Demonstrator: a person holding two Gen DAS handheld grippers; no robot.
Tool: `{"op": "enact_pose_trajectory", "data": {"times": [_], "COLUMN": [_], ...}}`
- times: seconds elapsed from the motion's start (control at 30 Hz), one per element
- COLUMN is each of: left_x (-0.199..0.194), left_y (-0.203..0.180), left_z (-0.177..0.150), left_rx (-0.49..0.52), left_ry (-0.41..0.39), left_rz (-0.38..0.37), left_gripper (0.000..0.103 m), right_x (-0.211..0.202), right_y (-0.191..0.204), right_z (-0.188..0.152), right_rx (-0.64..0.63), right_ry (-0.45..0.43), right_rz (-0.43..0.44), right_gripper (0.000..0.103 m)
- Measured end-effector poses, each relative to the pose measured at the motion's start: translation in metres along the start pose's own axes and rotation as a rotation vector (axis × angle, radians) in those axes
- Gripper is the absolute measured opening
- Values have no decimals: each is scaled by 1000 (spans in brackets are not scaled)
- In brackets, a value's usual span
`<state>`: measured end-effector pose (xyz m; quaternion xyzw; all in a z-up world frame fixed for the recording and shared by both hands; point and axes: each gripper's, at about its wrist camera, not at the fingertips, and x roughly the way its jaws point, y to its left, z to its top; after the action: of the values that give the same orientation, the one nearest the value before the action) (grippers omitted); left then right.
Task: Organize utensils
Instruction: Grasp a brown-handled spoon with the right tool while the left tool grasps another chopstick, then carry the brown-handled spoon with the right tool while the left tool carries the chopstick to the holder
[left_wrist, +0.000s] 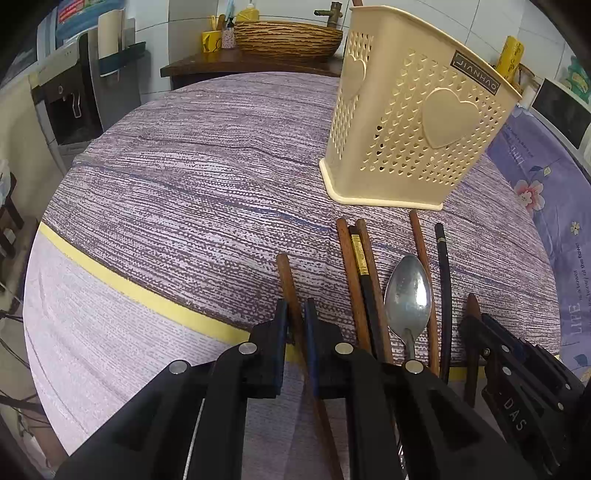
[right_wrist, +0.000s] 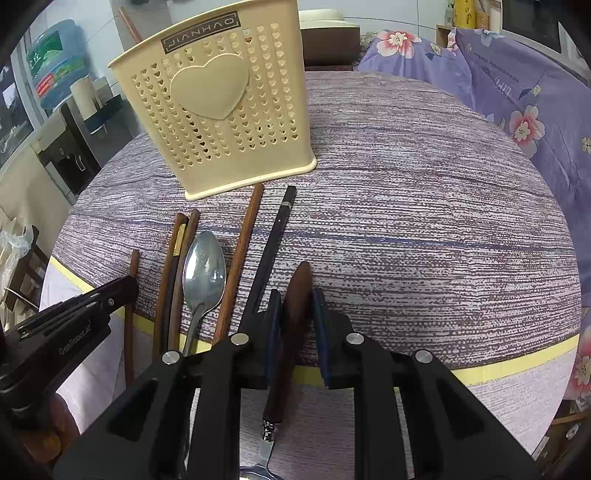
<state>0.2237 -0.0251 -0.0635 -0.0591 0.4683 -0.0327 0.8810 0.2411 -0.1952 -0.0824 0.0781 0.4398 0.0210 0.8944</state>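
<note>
A cream perforated plastic utensil holder with raised hearts (left_wrist: 417, 122) is seen standing upright on a round table covered in a purple woven-pattern cloth (left_wrist: 207, 177), at about one o'clock in the left wrist view. Just before its base, brown wooden and black chopsticks and a steel spoon (left_wrist: 408, 291) are laid out side by side. The leftmost brown wooden chopstick (left_wrist: 286, 277) is clamped between the narrowed fingers of the left gripper (left_wrist: 295, 325), at six o'clock. In the right wrist view, a dark brown wooden utensil handle with a metal ferrule (right_wrist: 297, 295) is pinched by the right gripper (right_wrist: 295, 321); its lower end cannot be made out.
</note>
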Motion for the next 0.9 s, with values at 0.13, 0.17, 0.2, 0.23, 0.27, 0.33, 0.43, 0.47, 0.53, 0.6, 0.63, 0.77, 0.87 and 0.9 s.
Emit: {"op": "enact_pose_trajectory", "data": {"times": [0.13, 0.17, 0.2, 0.23, 0.27, 0.33, 0.43, 0.47, 0.53, 0.6, 0.63, 0.77, 0.87, 0.9], "left_x": [0, 0, 0, 1, 1, 1, -3, -7, -17, -28, -34, -56, -71, -78], "left_y": [0, 1, 3, 4, 6, 9, 12, 12, 14, 14, 15, 19, 18, 17], "left_z": [0, 1, 2, 3, 3, 5, 7, 8, 12, 16, 19, 27, 30, 32], "left_rx": [-10, -12, -14, -19, -26, -35, -49, -51, -54, -53, -56, -70, -65, -61], "left_ry": [-4, -3, -2, -2, -3, -6, -24, -32, -62, -96, -113, -172, -213, -228], "left_rz": [-8, -10, -14, -18, -23, -28, -39, -45, -57, -73, -84, -118, -124, -134], "left_gripper": [10, 10, 10, 9, 9, 9, 9, 9, 9, 8, 8, 8, 8, 8], "right_x": [0, 0, 0, -1, -2, -5, -11, -14, -23, -33, -39, -66, -82, -86], "right_y": [-1, -2, -3, -4, -4, -5, -10, -12, -17, -22, -25, -32, -34, -34], "right_z": [0, 0, 0, 0, 0, 0, 2, 3, 6, 8, 8, 12, 15, 15], "right_rx": [4, 8, 12, 15, 14, 13, 25, 26, 38, 47, 56, 65, 57, 55], "right_ry": [-1, -2, -4, -8, -12, -27, -49, -59, -81, -104, -115, -189, -234, -245], "right_rz": [8, 12, 20, 26, 29, 39, 66, 75, 108, 141, 167, 226, 252, 258], "right_gripper": [18, 18, 18, 18, 17, 17, 17, 17, 17, 17, 17, 16, 16, 16]}}
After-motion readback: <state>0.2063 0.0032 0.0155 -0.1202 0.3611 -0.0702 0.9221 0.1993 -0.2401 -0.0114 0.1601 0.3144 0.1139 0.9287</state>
